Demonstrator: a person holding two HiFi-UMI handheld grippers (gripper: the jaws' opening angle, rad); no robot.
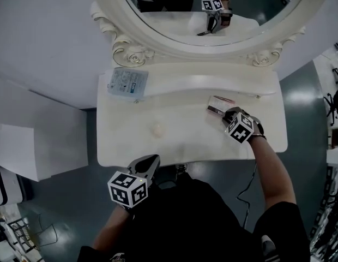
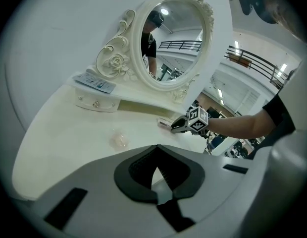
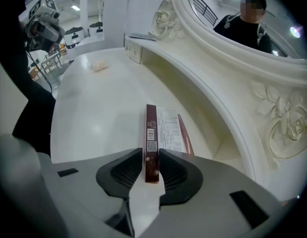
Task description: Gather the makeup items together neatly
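Observation:
A flat maroon box [image 1: 218, 103] with a white printed label [image 3: 167, 128] lies on the white vanity table [image 1: 180, 143] at the right, close under the raised shelf. My right gripper [image 3: 152, 156] points steeply down and is shut on the box's near end, one pad on each long side. In the left gripper view the same right gripper [image 2: 179, 126] shows at the box [image 2: 164, 122]. A small translucent pale item [image 1: 157, 129] lies mid-table. My left gripper [image 1: 152, 160] hangs at the table's front edge, shut and empty, short of that item [image 2: 119, 141].
A blue-and-white packet [image 1: 128, 82] rests on the raised shelf at the back left, beside the carved mirror frame [image 1: 131, 52]. The oval mirror [image 1: 212, 10] stands behind the shelf. A small drawer front [image 2: 96, 103] sits below the packet. A white cabinet [image 1: 27, 152] stands left of the table.

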